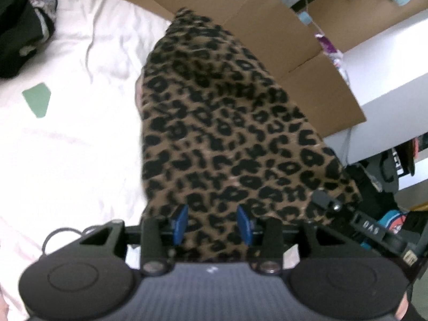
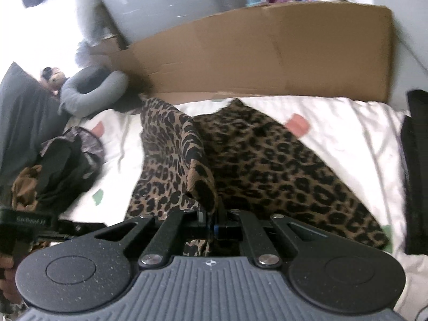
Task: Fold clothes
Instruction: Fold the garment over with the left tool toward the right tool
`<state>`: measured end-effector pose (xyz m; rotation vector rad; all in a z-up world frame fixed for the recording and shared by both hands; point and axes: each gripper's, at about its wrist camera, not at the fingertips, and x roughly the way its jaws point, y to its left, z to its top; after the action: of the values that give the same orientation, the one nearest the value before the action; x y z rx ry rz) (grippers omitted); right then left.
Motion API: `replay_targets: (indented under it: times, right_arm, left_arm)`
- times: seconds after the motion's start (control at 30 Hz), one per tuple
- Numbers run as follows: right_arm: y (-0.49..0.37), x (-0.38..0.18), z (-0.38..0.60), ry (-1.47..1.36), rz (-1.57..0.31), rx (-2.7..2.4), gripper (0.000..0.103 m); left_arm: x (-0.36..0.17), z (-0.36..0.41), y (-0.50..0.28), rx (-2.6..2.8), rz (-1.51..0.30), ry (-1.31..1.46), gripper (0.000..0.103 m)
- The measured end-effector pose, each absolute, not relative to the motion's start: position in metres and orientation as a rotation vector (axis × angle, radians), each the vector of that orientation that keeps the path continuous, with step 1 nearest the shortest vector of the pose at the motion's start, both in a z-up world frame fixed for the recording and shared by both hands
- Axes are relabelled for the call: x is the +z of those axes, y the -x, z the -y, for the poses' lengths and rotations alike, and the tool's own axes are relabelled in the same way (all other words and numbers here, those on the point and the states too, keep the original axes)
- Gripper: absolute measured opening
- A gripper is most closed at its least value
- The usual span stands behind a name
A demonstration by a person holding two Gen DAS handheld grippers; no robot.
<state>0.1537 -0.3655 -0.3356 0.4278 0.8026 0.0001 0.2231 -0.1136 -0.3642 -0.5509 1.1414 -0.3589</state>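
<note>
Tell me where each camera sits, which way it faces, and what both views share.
Left wrist: behind the open left gripper, facing along the leopard-print garment toward the cardboard box.
Right wrist: behind the right gripper, jaws shut on a lifted garment fold; a hand shows at left.
Shared: garment, box, white bedsheet.

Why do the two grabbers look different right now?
The left gripper has its blue fingers spread apart with nothing pinched; the right gripper has its fingers squeezed together on a fold of the leopard-print garment. The left one hovers over the cloth, while the right one lifts an edge up. Both are black and point at the same garment on the white bed sheet.
</note>
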Motion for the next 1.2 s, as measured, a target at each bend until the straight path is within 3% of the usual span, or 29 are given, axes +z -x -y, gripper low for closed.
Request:
replay_targets:
  times: [0.53,0.73,0.9,1.07,1.17,1.2]
  right_arm:
    - [-0.127,-0.394,0.432,-0.572,-0.881,-0.205,0.0]
    - [-0.124,-0.407,0.444,-0.595,-0.892,-0.232,0.005]
    - [-0.123,-0.412,0.452,-0.606,-0.894,-0.255,0.031]
    - [-0.121,-0.418,0.46,-0.617,-0.897,-0.278,0.03]
    - [-0.121,-0.421,0.464,-0.619,-0.898,-0.29,0.003]
    - [-0.12,-0.419,0.464,-0.61,-0.895,-0.29,0.002]
  left_arm:
    - [-0.393,0.094,-0.204,-0.341,-1.245,0.464,0.049]
    - [-0.401,0.089,-0.198,-0.36,-1.289,0.433,0.049]
    - [-0.402,0.089,-0.191,-0.355,-1.3,0.417,0.049]
    - [-0.401,0.092,-0.186,-0.346,-1.306,0.412,0.049]
    - [-0.402,0.092,-0.186,-0.341,-1.304,0.411,0.049]
    - [-0.401,0.094,-0.187,-0.339,-1.301,0.41,0.049]
